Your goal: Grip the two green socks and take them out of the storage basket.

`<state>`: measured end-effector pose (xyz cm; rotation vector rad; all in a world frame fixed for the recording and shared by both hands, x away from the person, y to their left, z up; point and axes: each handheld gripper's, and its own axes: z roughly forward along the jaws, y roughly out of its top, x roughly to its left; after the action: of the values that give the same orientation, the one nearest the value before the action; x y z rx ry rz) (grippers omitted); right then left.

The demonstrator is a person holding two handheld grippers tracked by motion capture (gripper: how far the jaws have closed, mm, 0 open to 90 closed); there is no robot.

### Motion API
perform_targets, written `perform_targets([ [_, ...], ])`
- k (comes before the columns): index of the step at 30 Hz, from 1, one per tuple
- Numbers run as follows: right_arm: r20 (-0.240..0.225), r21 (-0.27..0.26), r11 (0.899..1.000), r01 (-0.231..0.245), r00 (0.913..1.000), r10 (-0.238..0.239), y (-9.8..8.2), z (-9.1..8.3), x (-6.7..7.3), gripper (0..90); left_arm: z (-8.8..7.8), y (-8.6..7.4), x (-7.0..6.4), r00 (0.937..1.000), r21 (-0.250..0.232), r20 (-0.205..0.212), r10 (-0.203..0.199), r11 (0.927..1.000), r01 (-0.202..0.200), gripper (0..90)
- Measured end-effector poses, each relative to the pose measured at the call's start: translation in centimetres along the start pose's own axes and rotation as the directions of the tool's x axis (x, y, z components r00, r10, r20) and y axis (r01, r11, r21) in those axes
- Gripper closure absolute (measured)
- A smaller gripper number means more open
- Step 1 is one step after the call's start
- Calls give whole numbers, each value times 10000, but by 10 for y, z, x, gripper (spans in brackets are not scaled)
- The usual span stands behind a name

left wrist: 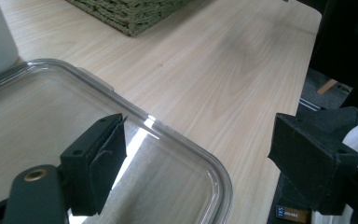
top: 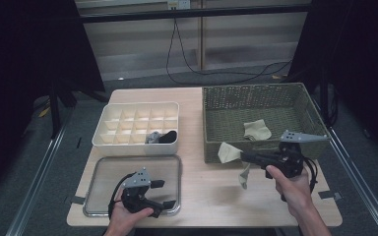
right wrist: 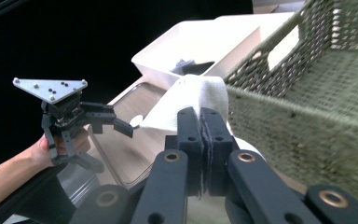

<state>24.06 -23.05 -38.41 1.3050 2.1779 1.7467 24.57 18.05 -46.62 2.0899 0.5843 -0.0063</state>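
My right gripper [top: 241, 156] [right wrist: 200, 116] is shut on a cream cloth [top: 228, 151] [right wrist: 196, 91]. It holds the cloth just outside the front left corner of the olive woven basket [top: 256, 93] [right wrist: 307, 121], and one end of the cloth hangs toward the table. A second cream cloth [top: 256, 130] lies inside the basket. My left gripper [top: 165, 193] [left wrist: 198, 140] stands open over the near right corner of a clear plastic lid [top: 103, 169] [left wrist: 186, 144], with nothing between its jaws. In the right gripper view the left gripper [right wrist: 117, 150] appears farther off, held in a hand.
A white divided organiser box [top: 138, 105] [right wrist: 168, 46] stands behind the lid, with dark and grey items [top: 161, 136] in a front compartment. The basket corner [left wrist: 130, 14] lies beyond the lid. Bare wooden tabletop [top: 211, 191] lies between the two hands.
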Motion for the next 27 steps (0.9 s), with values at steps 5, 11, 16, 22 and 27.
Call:
perform_targets([
  [5, -140, 337, 9994, -34, 9999, 39, -11, 12, 1, 885, 4, 4, -2, 9998, -59, 174, -25, 10000, 26, 224],
  [11, -403, 694, 9975, -131, 9991, 159, -24, 29, 1, 885, 9, 11, -4, 9996, -79, 149, 260, 9996, -259, 286],
  [16, -568, 985, 9949, -200, 9981, 256, -32, 42, 3, 885, 16, 18, -7, 9984, -136, 187, 527, 9985, -524, 312],
  [22, -607, 1273, 9918, -82, 9980, 160, -41, 54, 6, 885, 22, 28, -10, 9963, -181, -5, 857, 9962, -857, 360],
  [27, -659, 1566, 9875, -165, 9975, 271, -48, 61, 5, 885, 31, 29, -12, 9955, -146, 177, 935, 9955, -933, 409],
])
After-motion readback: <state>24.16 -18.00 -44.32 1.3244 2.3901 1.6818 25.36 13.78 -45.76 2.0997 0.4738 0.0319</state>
